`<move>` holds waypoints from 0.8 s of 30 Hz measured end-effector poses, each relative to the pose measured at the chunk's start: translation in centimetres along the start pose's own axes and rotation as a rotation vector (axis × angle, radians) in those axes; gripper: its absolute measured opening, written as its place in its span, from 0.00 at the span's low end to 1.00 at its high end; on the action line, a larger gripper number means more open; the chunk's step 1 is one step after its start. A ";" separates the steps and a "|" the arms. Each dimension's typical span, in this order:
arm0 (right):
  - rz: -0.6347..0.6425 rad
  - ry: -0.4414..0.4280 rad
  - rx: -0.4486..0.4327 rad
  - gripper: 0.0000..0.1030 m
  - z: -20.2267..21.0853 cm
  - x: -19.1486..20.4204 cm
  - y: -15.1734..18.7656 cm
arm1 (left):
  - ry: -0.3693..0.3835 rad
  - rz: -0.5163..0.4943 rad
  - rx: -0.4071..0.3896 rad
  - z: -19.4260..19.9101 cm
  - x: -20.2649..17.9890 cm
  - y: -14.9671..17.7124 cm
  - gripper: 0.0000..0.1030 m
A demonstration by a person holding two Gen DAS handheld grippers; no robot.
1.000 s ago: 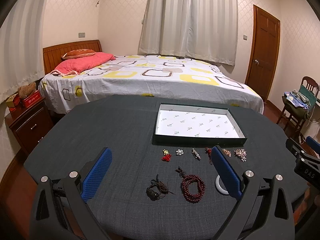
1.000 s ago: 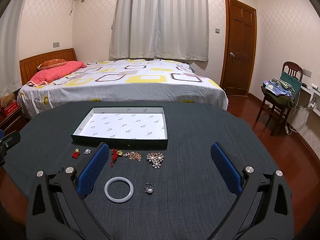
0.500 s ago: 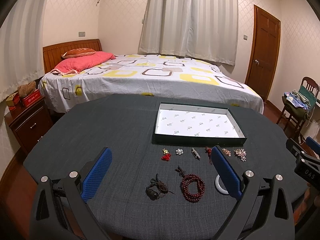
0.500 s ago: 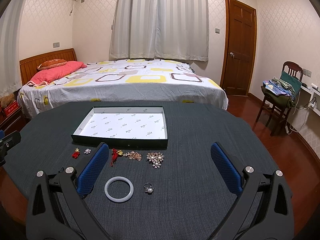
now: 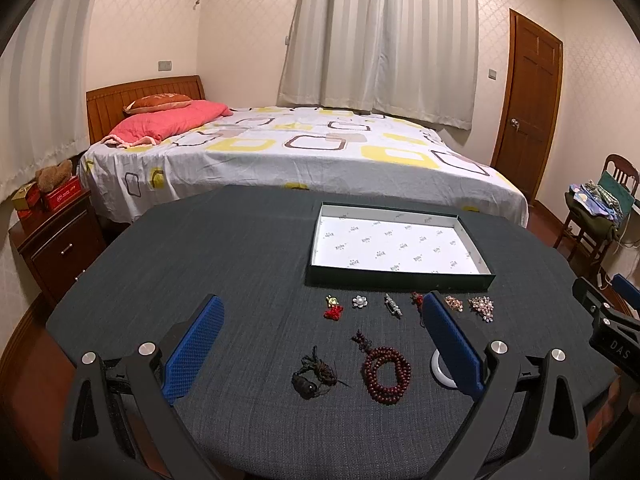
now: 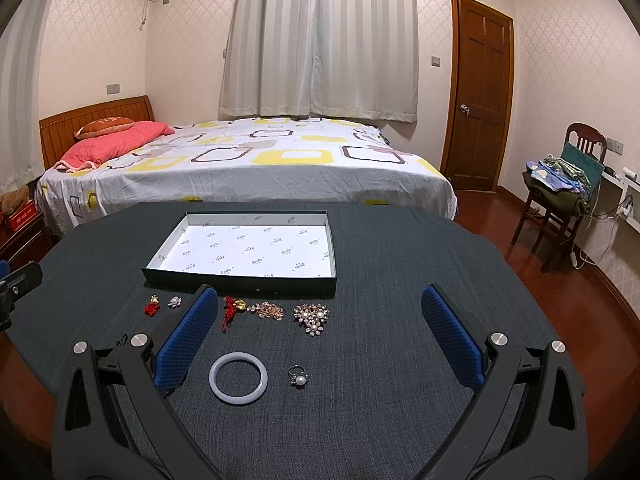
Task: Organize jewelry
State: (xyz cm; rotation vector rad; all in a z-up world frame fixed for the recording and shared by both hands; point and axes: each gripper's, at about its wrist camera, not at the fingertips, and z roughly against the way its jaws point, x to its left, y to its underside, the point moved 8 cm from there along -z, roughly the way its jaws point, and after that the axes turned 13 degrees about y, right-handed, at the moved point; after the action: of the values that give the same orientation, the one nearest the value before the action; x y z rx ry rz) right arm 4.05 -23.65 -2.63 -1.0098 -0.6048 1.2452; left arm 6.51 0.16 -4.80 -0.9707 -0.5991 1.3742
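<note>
A shallow dark green box (image 5: 400,278) (image 6: 240,282) with a white printed lining lies empty on the dark table. In front of it runs a row of small pieces: a red charm (image 5: 333,311), a flower brooch (image 5: 359,301), a silver clip (image 5: 393,305), a gold cluster (image 6: 267,310) and a pearl brooch (image 6: 312,317). Nearer lie a dark cord bracelet (image 5: 313,375), a red bead bracelet (image 5: 386,368), a white bangle (image 6: 238,377) and a pearl ring (image 6: 299,376). My left gripper (image 5: 320,322) is open above the bracelets. My right gripper (image 6: 316,312) is open above the bangle and ring.
The round table wears a dark grey cloth (image 6: 400,360). Behind it stands a bed (image 6: 248,160). A nightstand (image 5: 60,240) is at the left, a chair with clothes (image 6: 560,188) and a wooden door (image 6: 480,100) at the right.
</note>
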 end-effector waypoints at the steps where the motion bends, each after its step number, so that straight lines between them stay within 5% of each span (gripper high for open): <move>1: 0.000 0.000 0.000 0.96 0.0 0.0 0.0 | 0.000 0.000 0.000 0.0 0.0 0.0 0.93; 24: 0.000 -0.001 0.000 0.96 0.0 0.0 -0.1 | -0.002 0.012 0.013 0.1 0.4 0.7 0.93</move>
State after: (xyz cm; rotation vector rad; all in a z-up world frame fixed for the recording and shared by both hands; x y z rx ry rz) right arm 4.07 -23.66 -2.57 -1.0094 -0.6055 1.2458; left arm 6.10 0.51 -5.39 -0.9646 -0.5861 1.3883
